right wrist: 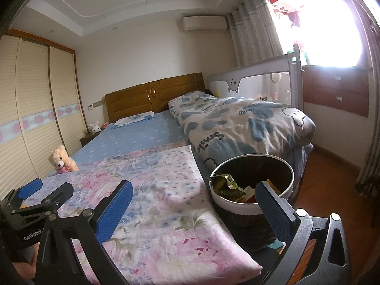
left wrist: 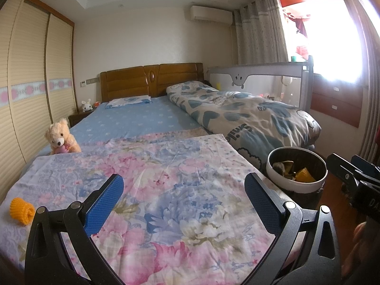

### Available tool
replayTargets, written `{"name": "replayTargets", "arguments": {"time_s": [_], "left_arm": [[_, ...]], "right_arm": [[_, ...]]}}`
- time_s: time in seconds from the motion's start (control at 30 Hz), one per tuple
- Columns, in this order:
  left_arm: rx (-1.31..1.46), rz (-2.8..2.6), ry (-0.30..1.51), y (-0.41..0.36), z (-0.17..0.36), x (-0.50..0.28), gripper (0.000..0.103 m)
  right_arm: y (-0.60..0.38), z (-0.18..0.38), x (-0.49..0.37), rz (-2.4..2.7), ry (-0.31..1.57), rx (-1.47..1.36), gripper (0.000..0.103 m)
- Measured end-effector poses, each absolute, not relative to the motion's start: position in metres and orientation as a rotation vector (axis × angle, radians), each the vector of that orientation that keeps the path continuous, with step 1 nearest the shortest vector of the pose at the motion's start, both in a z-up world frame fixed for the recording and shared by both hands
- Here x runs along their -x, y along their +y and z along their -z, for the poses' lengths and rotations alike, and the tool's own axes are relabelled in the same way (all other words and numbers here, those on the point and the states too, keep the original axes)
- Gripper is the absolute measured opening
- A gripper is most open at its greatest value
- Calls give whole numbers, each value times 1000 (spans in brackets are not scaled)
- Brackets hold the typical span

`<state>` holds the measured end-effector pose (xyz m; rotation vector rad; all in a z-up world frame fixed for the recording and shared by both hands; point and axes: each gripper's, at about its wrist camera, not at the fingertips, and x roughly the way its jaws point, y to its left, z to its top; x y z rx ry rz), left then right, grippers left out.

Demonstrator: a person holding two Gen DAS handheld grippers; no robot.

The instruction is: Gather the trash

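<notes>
An orange foam net sleeve [left wrist: 21,211] lies on the floral blanket [left wrist: 166,166] at the bed's near left corner. My left gripper [left wrist: 184,201] hovers open over the blanket with nothing between its fingers, to the right of the sleeve. A round white-rimmed trash bin [left wrist: 285,182] stands beside the bed's foot on the right and holds wrappers and a yellow scrap. In the right wrist view, my right gripper [right wrist: 193,207] is open and empty, with its right finger in front of the bin [right wrist: 232,205]. A green wrapper [right wrist: 223,182] sits inside. The left gripper [right wrist: 47,188] shows at the left edge.
A teddy bear [left wrist: 60,137] sits at the bed's left edge. A rolled grey-blue quilt [left wrist: 249,114] lies along the right side, with a bed guard rail [left wrist: 261,76] behind it. Wardrobe doors [left wrist: 28,95] line the left wall. Wooden floor [right wrist: 332,190] lies right of the bin.
</notes>
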<state>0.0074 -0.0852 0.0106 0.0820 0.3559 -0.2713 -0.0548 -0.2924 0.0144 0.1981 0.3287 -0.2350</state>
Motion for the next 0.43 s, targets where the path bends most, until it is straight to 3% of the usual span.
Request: {"name": "replayTargets", "arguments": {"time_s": [0.43], "left_arm": [[-73,273,373,-78,-8,-14,103]], "right_arm": [[-293,-11,48,224,347,-208,103]]}}
